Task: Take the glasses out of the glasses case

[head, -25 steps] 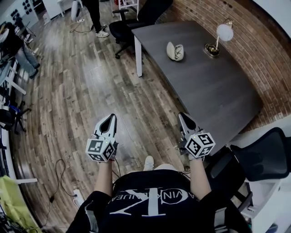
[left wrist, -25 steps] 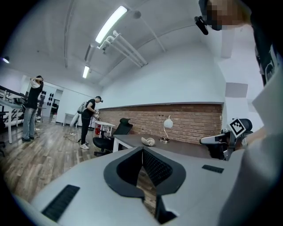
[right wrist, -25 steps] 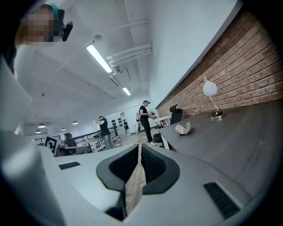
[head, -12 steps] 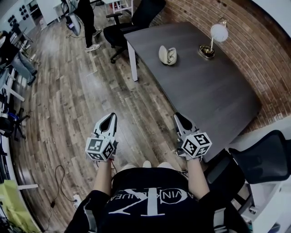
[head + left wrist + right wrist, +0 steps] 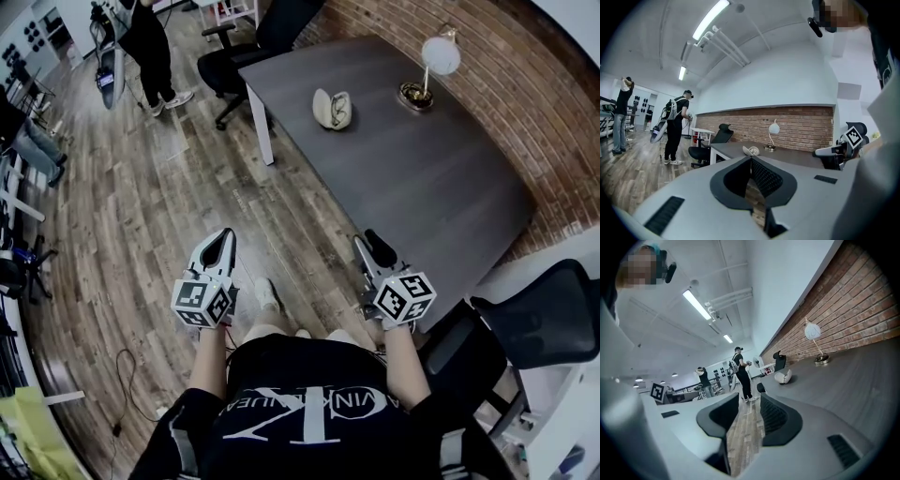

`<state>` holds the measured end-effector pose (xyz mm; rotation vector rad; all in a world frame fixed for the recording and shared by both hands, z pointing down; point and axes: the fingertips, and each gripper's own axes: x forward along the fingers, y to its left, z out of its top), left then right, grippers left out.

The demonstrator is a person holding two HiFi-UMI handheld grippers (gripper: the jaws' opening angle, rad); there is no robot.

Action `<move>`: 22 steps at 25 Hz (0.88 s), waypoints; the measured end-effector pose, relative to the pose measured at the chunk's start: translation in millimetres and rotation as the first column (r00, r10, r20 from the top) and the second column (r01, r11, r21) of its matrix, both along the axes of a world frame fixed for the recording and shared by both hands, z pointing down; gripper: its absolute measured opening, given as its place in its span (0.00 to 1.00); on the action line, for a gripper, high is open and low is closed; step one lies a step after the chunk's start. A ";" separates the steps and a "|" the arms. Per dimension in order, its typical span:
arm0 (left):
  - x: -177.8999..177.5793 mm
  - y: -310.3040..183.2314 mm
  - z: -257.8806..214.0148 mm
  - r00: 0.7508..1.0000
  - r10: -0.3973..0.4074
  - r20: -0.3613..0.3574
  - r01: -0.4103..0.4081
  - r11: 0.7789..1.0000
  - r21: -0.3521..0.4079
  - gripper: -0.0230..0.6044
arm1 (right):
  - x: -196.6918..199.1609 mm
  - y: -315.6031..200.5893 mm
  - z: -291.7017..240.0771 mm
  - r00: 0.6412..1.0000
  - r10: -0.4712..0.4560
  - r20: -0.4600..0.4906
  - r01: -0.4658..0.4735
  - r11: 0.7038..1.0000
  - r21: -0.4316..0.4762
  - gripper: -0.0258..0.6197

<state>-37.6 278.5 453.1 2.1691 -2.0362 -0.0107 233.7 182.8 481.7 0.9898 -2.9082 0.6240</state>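
Well short of the table, approach step: left gripper pinched closed, empty; right gripper just opening, empty; glasses case needs reaching next.

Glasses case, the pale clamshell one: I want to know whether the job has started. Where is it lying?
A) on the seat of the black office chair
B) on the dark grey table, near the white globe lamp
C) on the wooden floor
B: the pale clamshell glasses case lies on the dark grey table, a little way from the white globe lamp by the brick wall.
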 end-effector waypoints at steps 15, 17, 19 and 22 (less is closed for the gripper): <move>-41.8 -146.0 3.7 0.991 0.132 -0.034 -0.133 0.991 -0.018 0.07 | -40.3 -111.0 -9.1 0.994 0.106 -0.021 -0.107 0.994 -0.014 0.29; -54.7 -161.7 5.6 0.989 0.144 -0.040 -0.145 0.989 -0.030 0.06 | -54.4 -124.4 -9.7 0.993 0.116 -0.023 -0.116 0.993 -0.022 0.29; -66.8 -177.9 8.5 0.987 0.157 -0.045 -0.159 0.987 -0.038 0.07 | -68.0 -137.5 -8.0 0.992 0.124 -0.026 -0.124 0.992 -0.028 0.29; -82.7 -204.2 12.1 0.984 0.173 -0.052 -0.175 0.983 -0.048 0.06 | -85.5 -156.1 -3.2 0.990 0.134 -0.036 -0.136 0.990 -0.043 0.30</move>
